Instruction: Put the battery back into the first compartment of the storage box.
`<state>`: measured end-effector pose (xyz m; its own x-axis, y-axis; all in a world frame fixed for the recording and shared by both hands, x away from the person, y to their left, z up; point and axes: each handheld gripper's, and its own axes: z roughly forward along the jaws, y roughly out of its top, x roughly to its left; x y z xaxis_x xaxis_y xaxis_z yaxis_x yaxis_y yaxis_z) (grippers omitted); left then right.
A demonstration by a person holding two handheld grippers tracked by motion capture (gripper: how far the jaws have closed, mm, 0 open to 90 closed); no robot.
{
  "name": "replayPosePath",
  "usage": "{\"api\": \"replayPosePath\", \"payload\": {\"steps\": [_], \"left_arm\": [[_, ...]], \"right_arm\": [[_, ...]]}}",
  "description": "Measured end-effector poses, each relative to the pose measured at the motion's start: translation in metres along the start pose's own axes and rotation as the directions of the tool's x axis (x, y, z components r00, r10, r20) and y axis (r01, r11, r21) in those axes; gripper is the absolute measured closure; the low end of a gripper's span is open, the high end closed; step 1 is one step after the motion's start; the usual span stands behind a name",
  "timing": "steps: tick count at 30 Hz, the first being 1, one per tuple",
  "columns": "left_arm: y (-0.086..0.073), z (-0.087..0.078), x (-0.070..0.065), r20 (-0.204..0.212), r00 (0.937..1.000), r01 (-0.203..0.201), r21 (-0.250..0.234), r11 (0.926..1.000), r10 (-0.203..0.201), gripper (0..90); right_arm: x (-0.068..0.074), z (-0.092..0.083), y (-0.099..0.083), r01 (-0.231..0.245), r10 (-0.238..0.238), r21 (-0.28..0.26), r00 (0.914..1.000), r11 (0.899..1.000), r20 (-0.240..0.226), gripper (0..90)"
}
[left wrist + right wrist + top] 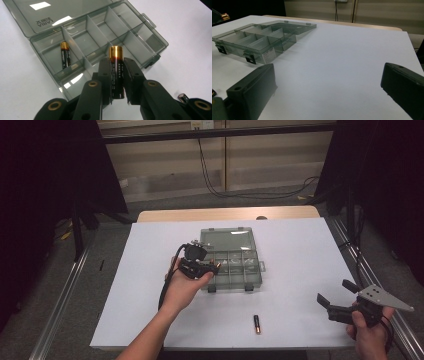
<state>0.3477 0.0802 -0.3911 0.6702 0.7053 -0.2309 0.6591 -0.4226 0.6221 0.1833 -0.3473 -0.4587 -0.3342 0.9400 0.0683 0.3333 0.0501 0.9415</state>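
One black cylindrical battery with a gold cap (117,72) stands upright at the centre of the left gripper view, clamped between the two black jaws of our left gripper (117,80), gold end up. In the high view that gripper (199,262) sits left of centre, at the left edge of the smoky clear plastic compartment box (252,270) with its lid folded open toward the top of the frame. A second black-and-gold battery (65,55) lies in a compartment at the left of the left gripper view. A third battery (256,324) lies on the white table sheet (300,250) at lower centre of the high view, well apart from the box. Our right gripper (337,296) rests at lower right, jaws spread apart around nothing.
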Motion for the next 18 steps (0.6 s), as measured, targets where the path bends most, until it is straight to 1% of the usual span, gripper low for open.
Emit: {"api": "replayPosePath", "payload": {"steps": [1,2,3,5,7,8,10,11,12,18], "left_arm": [[0.001,0.000,0.001,0.002,1.0000,0.002,0.001,1.0000,-0.002,77.3],[0.001,0.001,0.001,-0.007,0.9999,0.015,-0.011,0.9998,-0.015,77.3],[0.002,0.000,0.003,-0.004,1.0000,0.006,-0.001,1.0000,-0.006,77.3],[0.004,0.001,0.005,-0.012,0.9999,0.011,-0.004,0.9999,-0.011,77.3],[0.005,0.001,0.008,-0.007,0.9999,0.012,0.000,0.9999,-0.012,77.3],[0.006,0.002,0.009,-0.016,0.9997,0.017,-0.004,0.9998,-0.017,77.3],[0.007,0.002,0.012,-0.018,0.9995,0.026,-0.004,0.9997,-0.026,77.3],[0.007,0.004,0.012,-0.024,0.9989,0.041,-0.014,0.9991,-0.041,77.3],[0.008,0.003,0.015,-0.022,0.9993,0.030,-0.006,0.9995,-0.030,77.3],[0.009,0.007,0.022,-0.034,0.9983,0.048,-0.004,0.9989,-0.048,77.3]], "right_arm": [[0.000,0.000,0.000,0.002,-0.002,-0.001,1.0000,1.000,-0.001,0.0],[0.000,0.000,0.000,0.002,-0.003,-0.001,1.0000,1.000,-0.002,0.0],[0.000,0.000,0.000,0.002,-0.002,-0.002,1.0000,1.000,-0.002,0.0],[0.000,0.000,0.000,0.000,0.000,0.000,1.0000,1.000,0.000,0.0],[0.000,0.000,0.000,0.001,-0.001,-0.001,1.0000,1.000,-0.002,0.0],[0.000,0.000,0.000,0.000,0.000,-0.001,1.0000,1.000,-0.002,0.0],[0.000,0.000,0.000,-0.001,0.001,0.000,1.0000,1.000,-0.003,0.0],[0.000,0.000,0.000,0.000,0.000,-0.001,1.0000,1.000,-0.003,0.0],[0.000,0.000,0.000,0.000,0.000,0.000,1.0000,1.000,-0.003,0.0],[-0.001,0.000,0.000,0.000,0.000,0.000,1.0000,1.000,-0.003,0.0]]}}
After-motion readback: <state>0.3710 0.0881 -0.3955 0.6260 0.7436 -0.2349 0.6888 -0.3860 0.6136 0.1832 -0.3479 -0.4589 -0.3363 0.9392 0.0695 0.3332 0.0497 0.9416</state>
